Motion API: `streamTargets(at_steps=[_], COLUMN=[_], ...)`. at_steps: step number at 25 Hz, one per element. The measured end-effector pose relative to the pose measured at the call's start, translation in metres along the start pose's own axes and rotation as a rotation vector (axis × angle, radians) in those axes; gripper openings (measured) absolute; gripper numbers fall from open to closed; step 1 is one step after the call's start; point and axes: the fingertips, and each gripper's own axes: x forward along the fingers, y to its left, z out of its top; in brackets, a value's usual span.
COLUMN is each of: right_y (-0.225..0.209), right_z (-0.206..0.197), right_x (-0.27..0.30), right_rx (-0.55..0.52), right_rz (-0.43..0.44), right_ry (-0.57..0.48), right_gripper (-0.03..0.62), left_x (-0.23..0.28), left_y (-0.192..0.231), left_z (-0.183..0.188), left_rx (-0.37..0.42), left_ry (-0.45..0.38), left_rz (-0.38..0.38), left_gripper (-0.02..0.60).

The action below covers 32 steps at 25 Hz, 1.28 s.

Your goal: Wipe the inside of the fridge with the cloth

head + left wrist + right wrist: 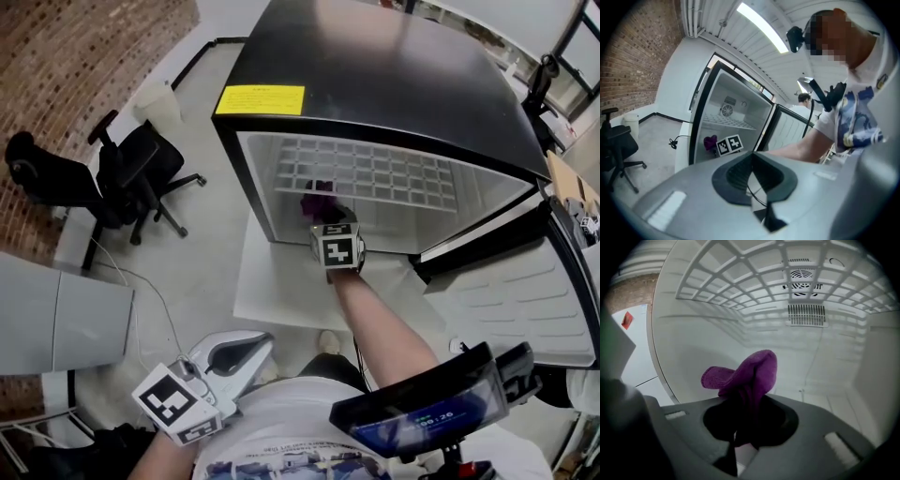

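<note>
Two grippers, one at work. Right gripper (743, 430), fingers clamped on a purple cloth (749, 373), reaches into the open fridge (375, 84) below the wire shelf (375, 173); the forearm is stretched forward and down, almost straight. The cloth bunches up out of the fingers in a loose fold and stands clear of the white back wall; whether it touches the fridge floor cannot be told. Soft, light and limp, it will probably drape and drag rather than push. A hold on the gathered middle, as here, leaves a free wad to press on the liner, and firm pressure seems needed. Left gripper (246, 352), fingers together on nothing, hangs low beside the torso, well apart from the fridge and pointing toward it.
</note>
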Motion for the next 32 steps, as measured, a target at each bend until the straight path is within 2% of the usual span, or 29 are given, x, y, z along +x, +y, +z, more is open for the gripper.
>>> streamTargets(at_steps=[7, 11, 17, 26, 32], right_y=[0.048, 0.052, -0.001, -0.132, -0.158], right_z=[0.011, 0.018, 0.017, -0.022, -0.047], right_x=[0.01, 0.004, -0.029, -0.101, -0.112], right_rx=[0.021, 0.033, 0.03, 0.084, 0.122], right_rz=[0.119, 0.136, 0.016, -0.285, -0.343], right_ry=[-0.027, -0.046, -0.081, -0.043, 0.007], right_gripper=[0.066, 0.066, 0.066, 0.067, 0.066], left_x=[-0.008, -0.012, -0.002, 0.035, 0.046], left_y=[0.005, 0.005, 0.001, -0.031, -0.044], left_z=[-0.004, -0.003, -0.002, 0.005, 0.006], left_rx=[-0.002, 0.002, 0.023, 0.08, 0.101], left_ry=[-0.003, 0.007, 0.023, 0.05, 0.068], left_rz=[0.033, 0.018, -0.053, -0.213, -0.249], left_gripper=[0.005, 0.005, 0.005, 0.005, 0.005])
